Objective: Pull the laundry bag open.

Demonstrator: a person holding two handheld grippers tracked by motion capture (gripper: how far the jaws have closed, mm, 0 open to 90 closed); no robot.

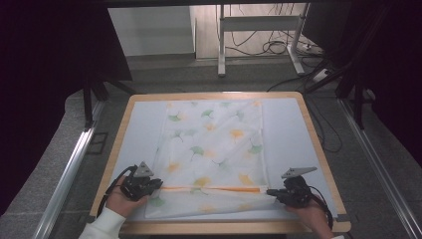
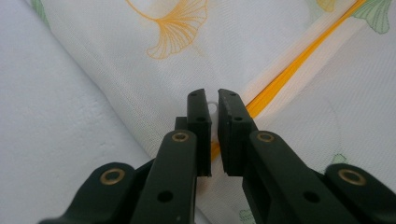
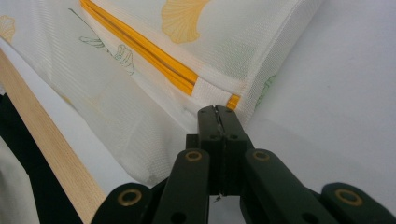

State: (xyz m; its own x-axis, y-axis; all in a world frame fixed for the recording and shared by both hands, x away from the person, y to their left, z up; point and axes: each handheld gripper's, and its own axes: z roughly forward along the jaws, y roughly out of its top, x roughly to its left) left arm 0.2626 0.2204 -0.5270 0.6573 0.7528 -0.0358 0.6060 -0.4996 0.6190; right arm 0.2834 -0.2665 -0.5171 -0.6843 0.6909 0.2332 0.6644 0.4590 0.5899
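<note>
A white mesh bag (image 1: 214, 144) printed with green and orange ginkgo leaves lies flat on the table. An orange zipper (image 1: 209, 188) runs across it near the front edge. At the zipper's left end, my left gripper (image 1: 158, 185) is shut on the small white zipper pull (image 2: 213, 108), which shows in the narrow gap between the jaws of the left gripper (image 2: 212, 100). My right gripper (image 1: 269, 191) is at the zipper's right end. In the right gripper view, the right gripper (image 3: 217, 111) is shut on the bag's edge, just beyond the orange zipper (image 3: 140, 49).
The bag rests on a pale mat (image 1: 288, 139) covering a wooden-rimmed table (image 1: 317, 144). The wooden front rim (image 3: 51, 154) runs close to my right gripper. Beyond the table are a desk frame (image 1: 259, 30) and floor cables (image 1: 278, 47).
</note>
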